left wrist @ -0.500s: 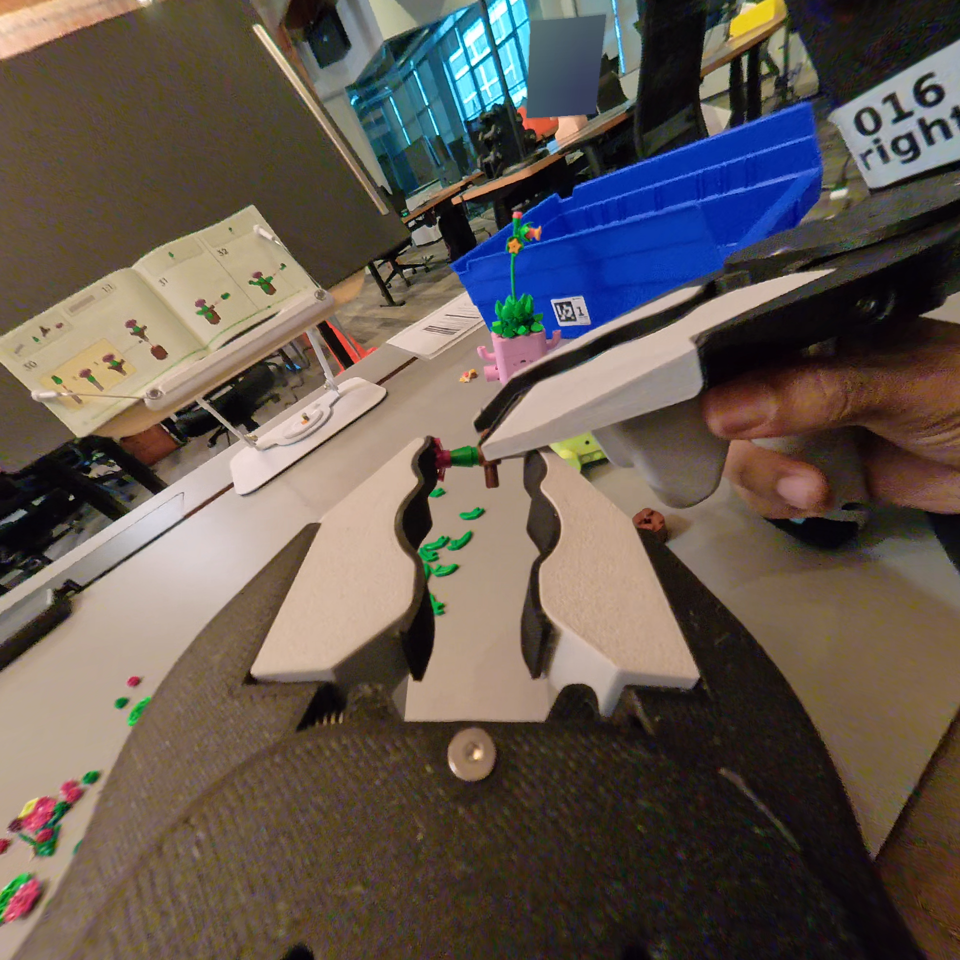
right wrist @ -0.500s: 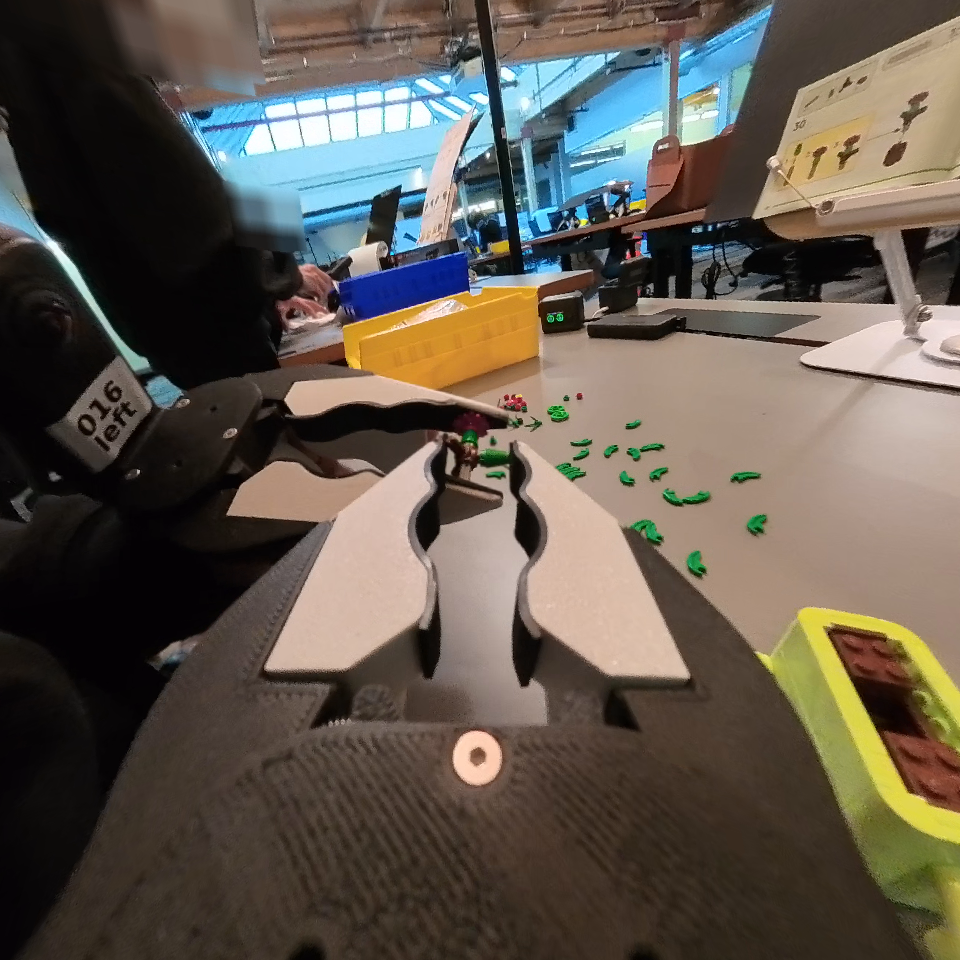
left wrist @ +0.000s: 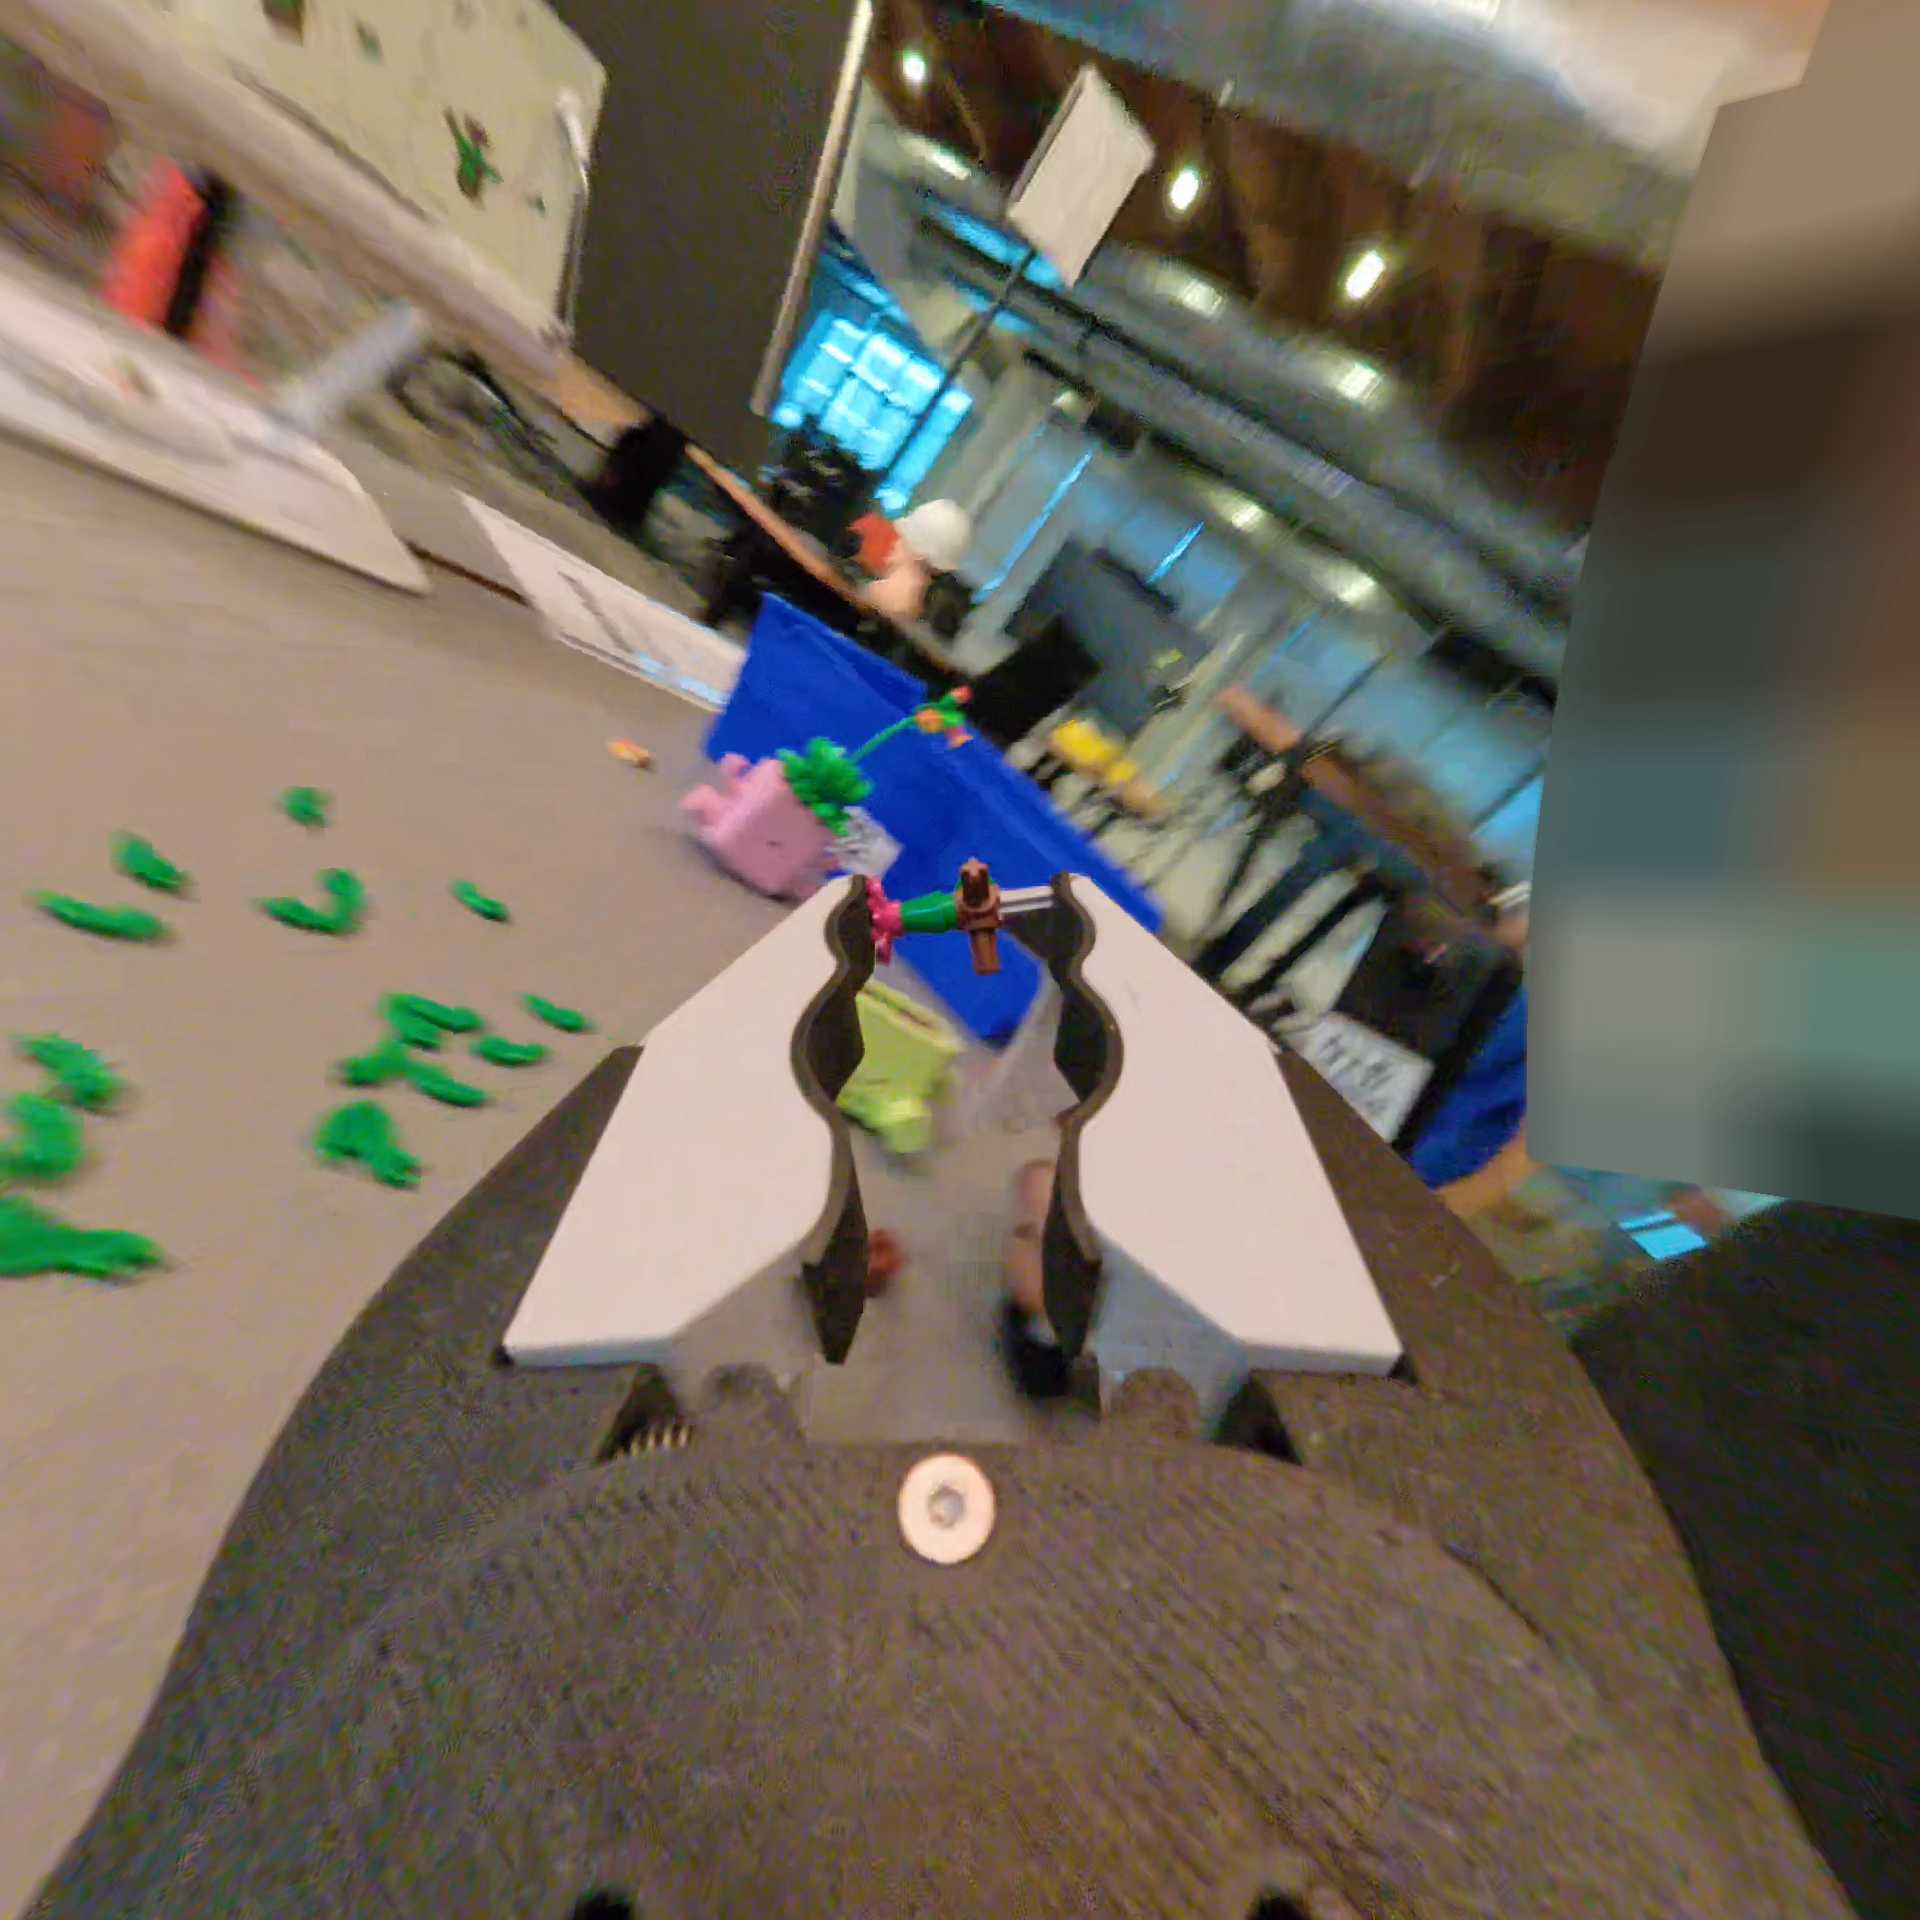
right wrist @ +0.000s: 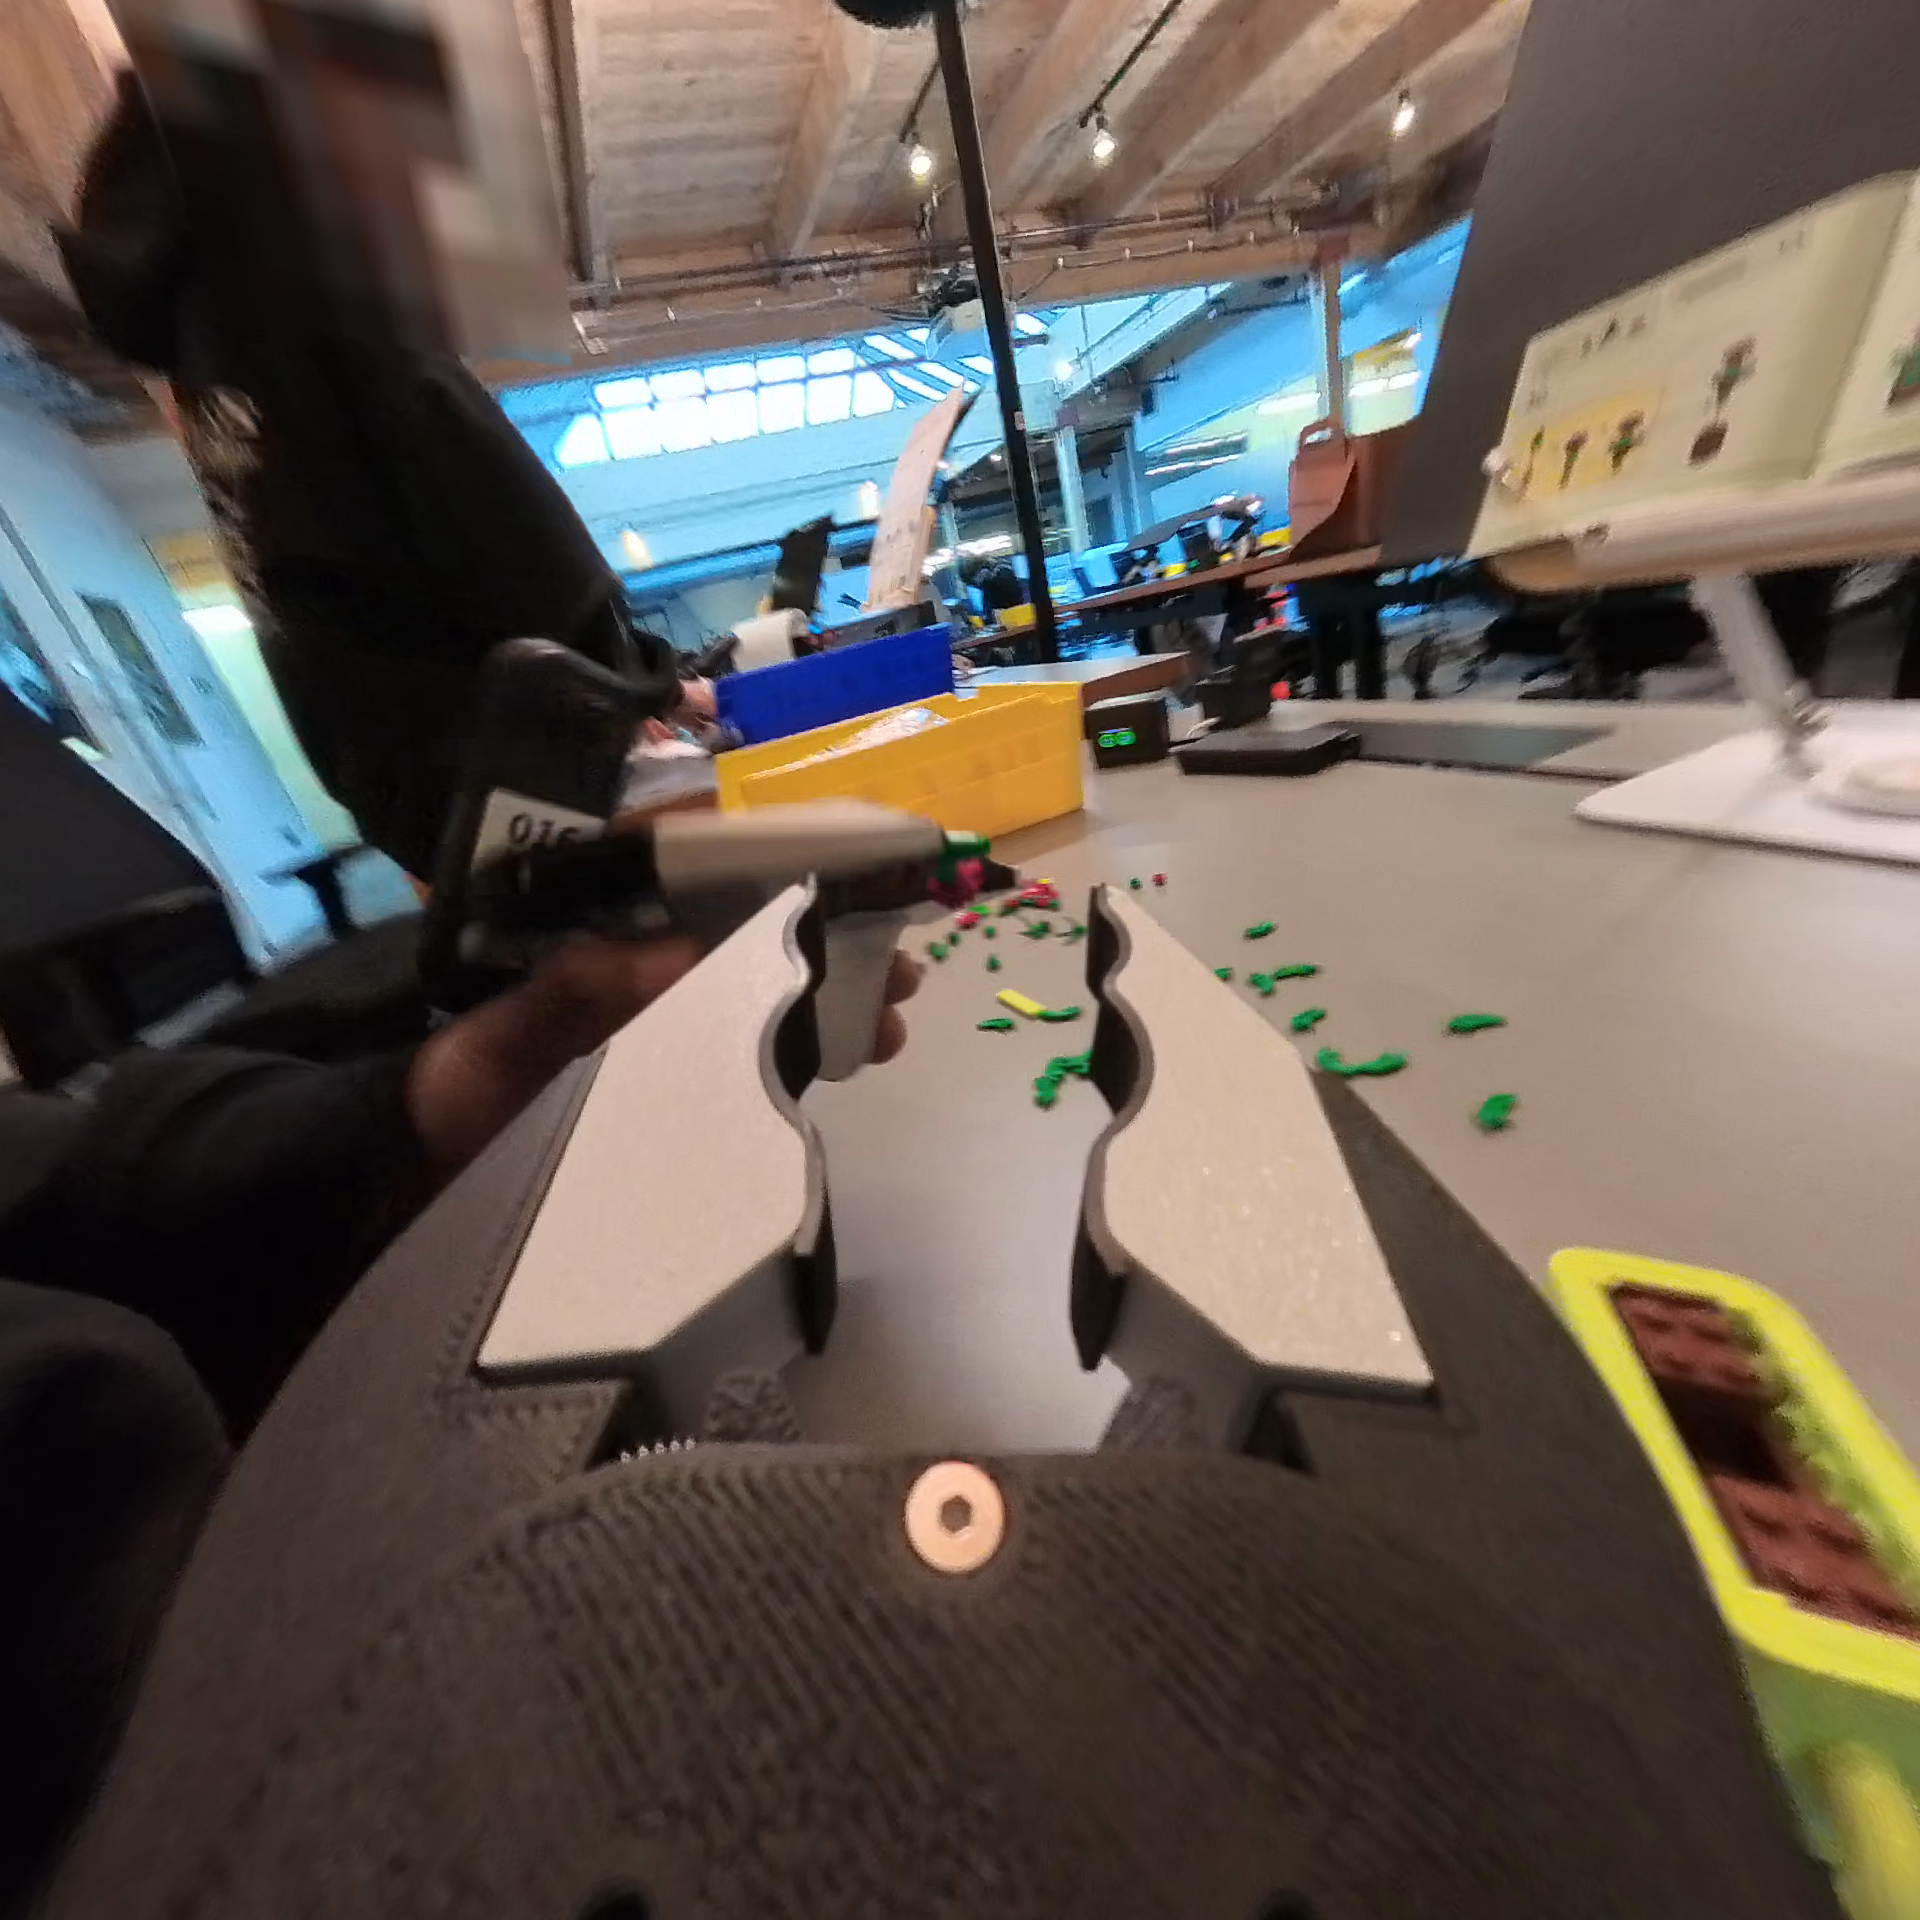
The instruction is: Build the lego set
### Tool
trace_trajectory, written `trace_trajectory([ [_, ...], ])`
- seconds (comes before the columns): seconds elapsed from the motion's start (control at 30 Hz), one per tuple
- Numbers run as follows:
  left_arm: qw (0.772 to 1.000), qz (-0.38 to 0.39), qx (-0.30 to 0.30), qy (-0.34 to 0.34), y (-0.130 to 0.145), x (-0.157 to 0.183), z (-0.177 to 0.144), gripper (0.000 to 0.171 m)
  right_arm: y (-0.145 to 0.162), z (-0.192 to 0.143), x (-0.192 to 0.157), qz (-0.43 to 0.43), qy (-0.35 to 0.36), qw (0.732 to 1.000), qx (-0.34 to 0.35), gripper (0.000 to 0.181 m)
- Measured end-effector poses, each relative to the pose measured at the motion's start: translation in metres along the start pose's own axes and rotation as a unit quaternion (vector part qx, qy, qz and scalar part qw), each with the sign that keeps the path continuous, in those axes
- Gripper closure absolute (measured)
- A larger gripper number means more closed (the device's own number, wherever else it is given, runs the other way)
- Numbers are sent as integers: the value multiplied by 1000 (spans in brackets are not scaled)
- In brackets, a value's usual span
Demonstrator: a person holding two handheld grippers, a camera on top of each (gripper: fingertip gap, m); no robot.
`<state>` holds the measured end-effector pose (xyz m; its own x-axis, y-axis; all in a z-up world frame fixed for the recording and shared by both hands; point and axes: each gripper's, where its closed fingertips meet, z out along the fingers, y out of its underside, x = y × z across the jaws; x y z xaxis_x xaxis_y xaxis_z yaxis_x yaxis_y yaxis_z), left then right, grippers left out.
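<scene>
Left wrist view: left gripper (left wrist: pixel 961 914) pinches flower stem (left wrist: pixel 935 914).

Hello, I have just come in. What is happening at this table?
A person is building a lego flower set with two hand-held grippers. The left hand-held gripper holds a small flower stem between its fingertips, above the table. The right hand-held gripper is open and empty. Loose green leaf pieces lie scattered, and a lime pot stands nearby.

The left gripper (left wrist: pixel 961 909) is raised off the table and tilted, its fingers (left wrist: pixel 727 1122) closed onto a small flower stem (left wrist: pixel 935 914) pinched crosswise at their tips. The right gripper (right wrist: pixel 951 914) sits level, fingers (right wrist: pixel 1226 1174) spread apart with nothing between them.
</scene>
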<state>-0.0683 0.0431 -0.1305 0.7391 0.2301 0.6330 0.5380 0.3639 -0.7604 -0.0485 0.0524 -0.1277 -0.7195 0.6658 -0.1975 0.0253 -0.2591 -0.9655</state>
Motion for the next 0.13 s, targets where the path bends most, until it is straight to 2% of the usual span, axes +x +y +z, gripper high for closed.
trace_trajectory([
  [0.07, 992, -119, 18, 46, -3, 7, 2, 140, 1, 0, -1, -53, 18, 998, -6, 131],
  [0.13, 967, -234, 34, 92, -7, 14, 4, 140, 1, 0, -2, -120, 42, 992, -10, 131],
])
